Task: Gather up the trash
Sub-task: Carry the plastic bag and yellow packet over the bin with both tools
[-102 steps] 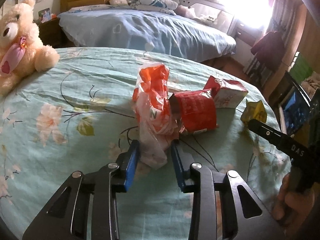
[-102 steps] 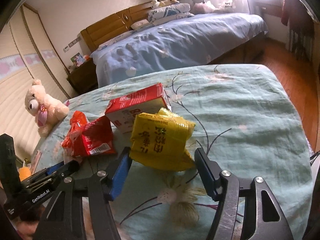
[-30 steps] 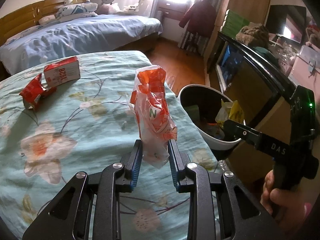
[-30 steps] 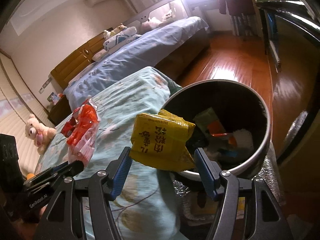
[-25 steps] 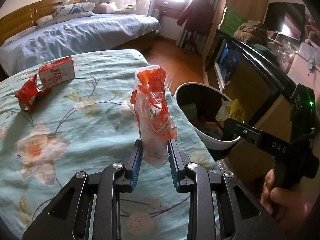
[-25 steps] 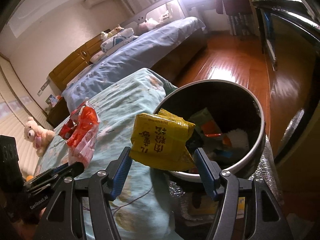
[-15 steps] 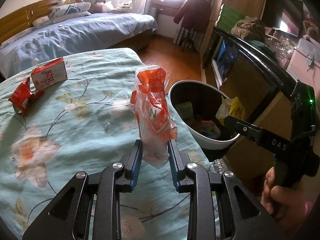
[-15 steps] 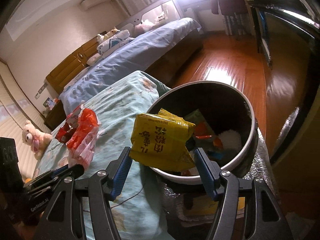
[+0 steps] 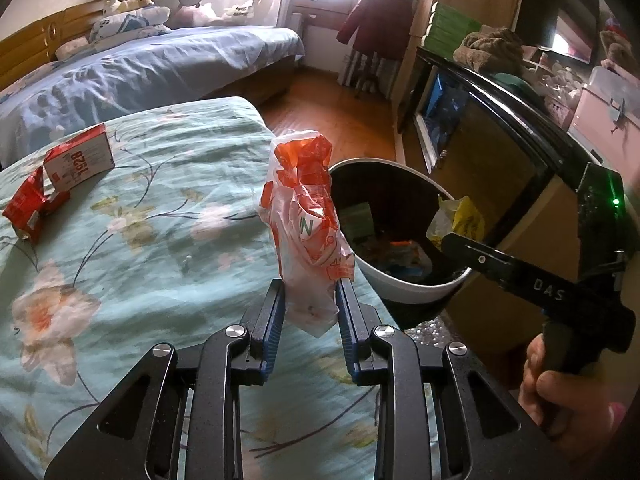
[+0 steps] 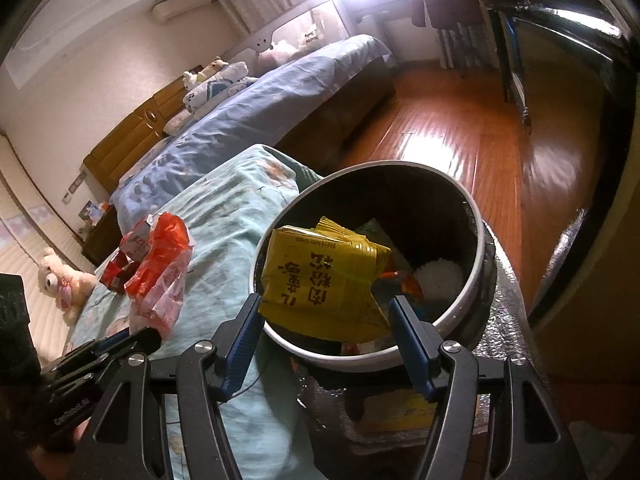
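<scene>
Here, both tilt downward: left hand-held gripper (image 9: 310, 306) clamps orange bag (image 9: 306, 216); right hand-held gripper (image 10: 326, 320) clamps yellow packet (image 10: 324, 280).

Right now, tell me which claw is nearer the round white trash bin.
Right. The right claw holds its yellow packet over the bin's rim; the left claw is beside it, above the bed.

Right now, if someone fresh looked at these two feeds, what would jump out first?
The yellow packet, clamped in the right tool, hangs over the open mouth of the white trash bin beside the bed. Next, the orange and white plastic bag stands up out of the left tool, over the edge of the floral bedspread next to the bin. Farther back on the bedspread lie a red and white carton and a crumpled red wrapper.
</scene>
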Demonstrator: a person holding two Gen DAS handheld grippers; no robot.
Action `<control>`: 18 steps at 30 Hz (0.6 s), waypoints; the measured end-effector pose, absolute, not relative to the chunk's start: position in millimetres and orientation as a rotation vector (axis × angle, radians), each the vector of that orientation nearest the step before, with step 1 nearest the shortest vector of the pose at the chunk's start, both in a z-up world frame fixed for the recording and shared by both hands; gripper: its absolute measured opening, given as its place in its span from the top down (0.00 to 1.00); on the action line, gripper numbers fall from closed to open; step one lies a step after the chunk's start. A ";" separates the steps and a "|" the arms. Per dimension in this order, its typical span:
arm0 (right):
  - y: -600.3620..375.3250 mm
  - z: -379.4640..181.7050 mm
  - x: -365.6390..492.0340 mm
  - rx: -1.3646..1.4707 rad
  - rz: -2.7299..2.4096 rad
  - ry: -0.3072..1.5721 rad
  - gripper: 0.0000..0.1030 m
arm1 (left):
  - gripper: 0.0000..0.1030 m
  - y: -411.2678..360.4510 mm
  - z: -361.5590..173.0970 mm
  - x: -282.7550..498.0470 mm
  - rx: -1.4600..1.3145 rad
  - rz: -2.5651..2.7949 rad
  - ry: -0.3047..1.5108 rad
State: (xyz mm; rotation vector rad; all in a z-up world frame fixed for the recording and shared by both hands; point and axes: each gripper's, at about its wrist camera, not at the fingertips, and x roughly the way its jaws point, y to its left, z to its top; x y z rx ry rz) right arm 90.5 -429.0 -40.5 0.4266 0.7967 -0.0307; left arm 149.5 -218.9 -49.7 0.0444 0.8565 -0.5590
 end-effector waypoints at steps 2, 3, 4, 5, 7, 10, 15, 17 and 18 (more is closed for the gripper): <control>-431.6 -41.2 90.5 0.429 -0.033 0.797 0.37 | 0.76 -221.5 -49.4 150.1 0.046 -0.563 0.856; -432.0 -41.2 90.4 0.429 -0.034 0.797 0.37 | 0.76 -223.0 -49.2 150.4 0.048 -0.564 0.855; -432.9 -41.3 90.5 0.429 -0.036 0.798 0.37 | 0.76 -224.5 -49.1 150.4 0.049 -0.566 0.856; -433.8 -41.5 90.7 0.429 -0.037 0.798 0.37 | 0.76 -226.6 -49.0 150.5 0.050 -0.569 0.856; -436.3 -41.9 91.0 0.431 -0.040 0.798 0.37 | 0.76 -230.5 -49.4 150.7 0.054 -0.574 0.858; -440.8 -43.0 92.1 0.432 -0.044 0.802 0.37 | 0.76 -234.2 -49.8 151.3 0.060 -0.581 0.859; -444.7 -43.6 93.3 0.432 -0.050 0.805 0.37 | 0.76 -242.2 -50.6 152.5 0.068 -0.594 0.866; -447.1 -43.5 94.2 0.433 -0.051 0.807 0.37 | 0.76 -246.3 -50.5 153.5 0.072 -0.599 0.867; -448.3 -43.3 95.5 0.433 -0.053 0.808 0.37 | 0.76 -247.7 -50.4 153.9 0.074 -0.602 0.867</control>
